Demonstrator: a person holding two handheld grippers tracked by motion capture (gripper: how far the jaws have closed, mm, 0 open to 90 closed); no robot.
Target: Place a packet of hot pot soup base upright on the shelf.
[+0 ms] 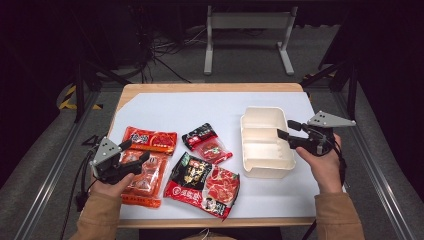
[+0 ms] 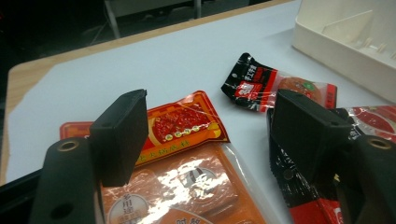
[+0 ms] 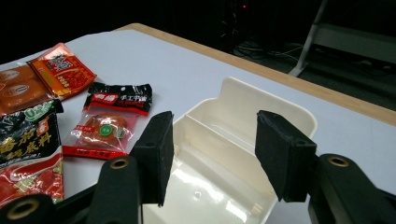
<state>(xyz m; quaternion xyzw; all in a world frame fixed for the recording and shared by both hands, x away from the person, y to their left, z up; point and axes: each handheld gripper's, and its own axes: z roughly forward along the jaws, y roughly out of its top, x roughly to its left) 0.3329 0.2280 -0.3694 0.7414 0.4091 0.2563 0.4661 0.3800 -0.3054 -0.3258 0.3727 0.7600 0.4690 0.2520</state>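
My left gripper (image 2: 205,140) hangs with its jaws spread wide and nothing between them, low over the large orange packet (image 2: 187,196). My right gripper (image 3: 215,154) is likewise spread and empty, poised above the near end of the white tray (image 3: 289,114).

Count, from the jaws outward:
- Grippers: 2, one in each hand. In the high view the left gripper (image 1: 131,154) sits at the table's left over the packets, the right gripper (image 1: 284,129) at the tray's right rim.
- Trays: 1, white tray (image 1: 250,120), two compartments split by a cross wall, both bare.
- Packets: 4, all flat on the white sheet (image 1: 200,105), left of the tray. Large orange packet (image 1: 147,180) under my left jaws; small orange packet (image 1: 150,139) just beyond it, edges touching; small black-and-red packet (image 1: 206,142) between those and the tray; big black-and-red packet (image 1: 202,184) nearest me, beside the large orange one.

The sheet covers a wooden table (image 1: 210,87).
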